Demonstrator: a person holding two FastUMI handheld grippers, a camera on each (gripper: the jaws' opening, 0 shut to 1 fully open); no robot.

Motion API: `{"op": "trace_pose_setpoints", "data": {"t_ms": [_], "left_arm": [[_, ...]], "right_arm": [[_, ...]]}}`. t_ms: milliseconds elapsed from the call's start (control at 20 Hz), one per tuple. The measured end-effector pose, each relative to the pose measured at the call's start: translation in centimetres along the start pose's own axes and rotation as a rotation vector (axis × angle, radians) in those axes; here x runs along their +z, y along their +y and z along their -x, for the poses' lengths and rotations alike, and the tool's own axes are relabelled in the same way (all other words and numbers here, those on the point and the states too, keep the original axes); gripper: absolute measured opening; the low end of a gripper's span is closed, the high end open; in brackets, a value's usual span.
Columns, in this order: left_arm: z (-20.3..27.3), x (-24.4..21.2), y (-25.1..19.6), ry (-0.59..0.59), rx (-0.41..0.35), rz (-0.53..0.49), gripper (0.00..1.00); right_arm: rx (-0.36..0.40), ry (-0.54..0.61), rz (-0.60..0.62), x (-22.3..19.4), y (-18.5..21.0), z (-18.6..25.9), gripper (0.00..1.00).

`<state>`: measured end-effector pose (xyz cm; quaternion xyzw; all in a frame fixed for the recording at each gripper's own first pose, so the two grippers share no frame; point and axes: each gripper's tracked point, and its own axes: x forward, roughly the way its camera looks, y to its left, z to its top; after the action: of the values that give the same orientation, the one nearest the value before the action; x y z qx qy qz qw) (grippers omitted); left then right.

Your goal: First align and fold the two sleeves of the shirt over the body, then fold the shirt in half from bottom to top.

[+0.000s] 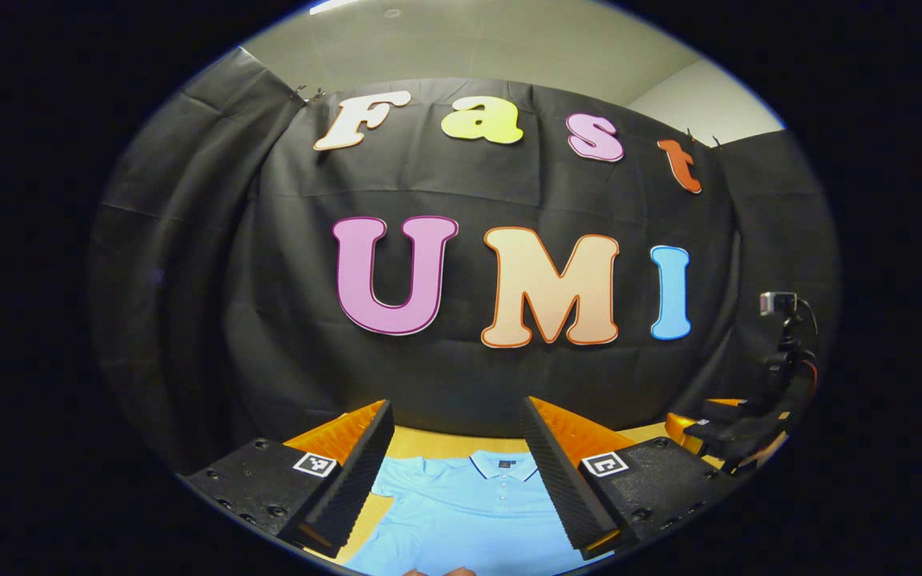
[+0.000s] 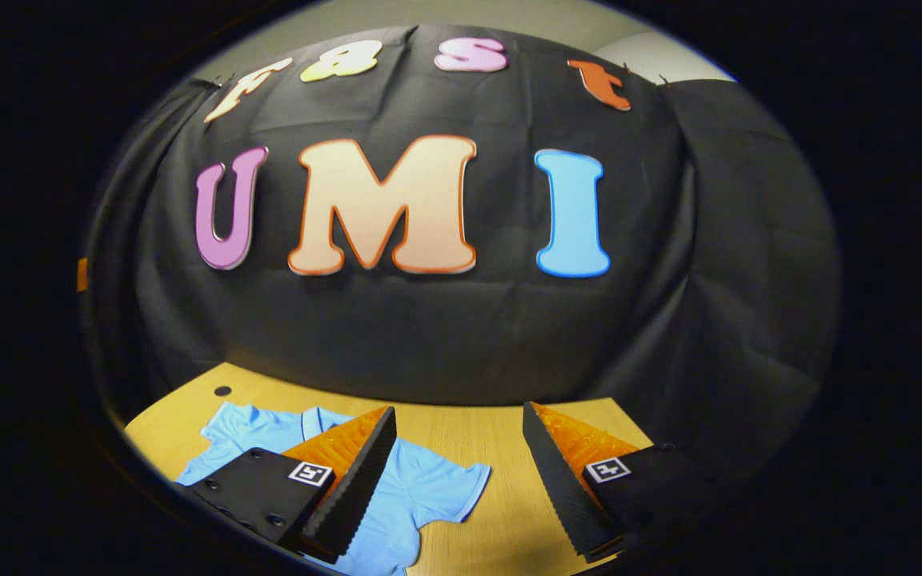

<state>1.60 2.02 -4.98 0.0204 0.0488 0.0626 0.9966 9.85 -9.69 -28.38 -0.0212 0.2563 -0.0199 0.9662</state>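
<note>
Shirt (image 1: pixel 461 512) lies flat on the desk (image 2: pixel 461 436), collar far, sleeves unfolded. I hold both tools spread and empty above it, left tool (image 1: pixel 455 480) over the chest, right tool (image 2: pixel 458 480) beside the right sleeve (image 2: pixel 449 480). Sleeve folding hasn't begun; next I'd lower onto a cuff.

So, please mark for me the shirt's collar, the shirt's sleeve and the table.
shirt collar (image 1: pixel 503 464), left gripper view, on the collar's front near the button placket.
shirt sleeve (image 2: pixel 451 486), right gripper view, on the flat sleeve near its cuff.
table (image 2: pixel 461 432), right gripper view, on bare wood behind the shirt.
</note>
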Motion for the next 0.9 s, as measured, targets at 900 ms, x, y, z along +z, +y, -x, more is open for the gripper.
{"op": "trace_pose_setpoints", "data": {"t_ms": [900], "left_arm": [[0.9, -2.3, 8.4, 0.077, 0.15, -0.053, 0.95]], "right_arm": [[-0.114, 0.432, -0.043, -21.5, -0.3, -9.5, 0.99]]}}
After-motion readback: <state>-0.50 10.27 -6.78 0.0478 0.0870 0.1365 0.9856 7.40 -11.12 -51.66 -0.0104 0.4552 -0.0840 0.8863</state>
